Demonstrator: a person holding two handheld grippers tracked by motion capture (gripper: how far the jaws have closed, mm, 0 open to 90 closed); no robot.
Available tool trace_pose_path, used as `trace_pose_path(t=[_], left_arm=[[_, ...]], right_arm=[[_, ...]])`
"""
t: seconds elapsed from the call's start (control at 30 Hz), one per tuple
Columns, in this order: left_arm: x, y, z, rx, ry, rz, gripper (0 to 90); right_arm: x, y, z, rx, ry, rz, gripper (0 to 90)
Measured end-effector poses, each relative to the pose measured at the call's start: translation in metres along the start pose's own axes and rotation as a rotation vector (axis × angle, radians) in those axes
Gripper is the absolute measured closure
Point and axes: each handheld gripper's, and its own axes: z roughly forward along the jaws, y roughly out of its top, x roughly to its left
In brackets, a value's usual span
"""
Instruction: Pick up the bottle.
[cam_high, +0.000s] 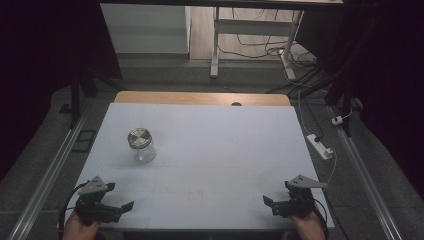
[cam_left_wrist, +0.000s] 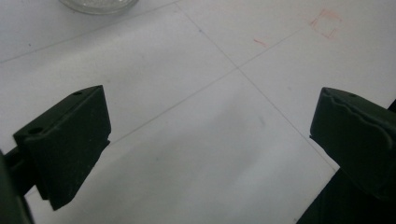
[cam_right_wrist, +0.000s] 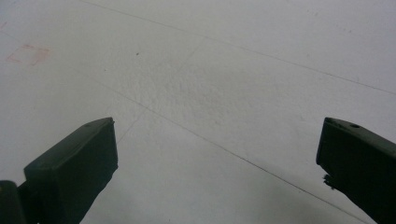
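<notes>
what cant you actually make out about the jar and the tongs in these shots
- Jar contents: too small and dim in the high view to tell if the glass holds anything.
- Jar in the left gripper view: cut off by the top edge, lid unseen.
- Red marks on the table: too faint to read.
- Left tongs and right tongs are open and empty.

Table (cam_high: 210, 150) bare; jar (cam_high: 141, 145) lone obstacle, seemingly.
</notes>
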Motion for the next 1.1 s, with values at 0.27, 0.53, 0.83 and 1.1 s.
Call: trace_pose_path(t=[0.27,0.53,0.83,1.1], left_arm=[[0.003,0.005,0.004,-0.022,0.018,0.01,0.0],[0.011,0.014,0.01,-0.06,0.032,0.027,0.0],[0.015,0.023,0.019,-0.079,0.042,0.072,0.0],[0.023,0.032,0.027,-0.124,0.069,0.072,0.0]], right_arm=[[0.001,0.0,0.001,0.008,0.006,-0.011,0.0],[0.001,0.001,0.002,0.017,0.008,-0.022,0.0],[0.002,0.001,0.004,0.03,0.005,-0.033,0.0],[0.002,0.001,0.004,0.03,0.003,-0.032,0.0]])
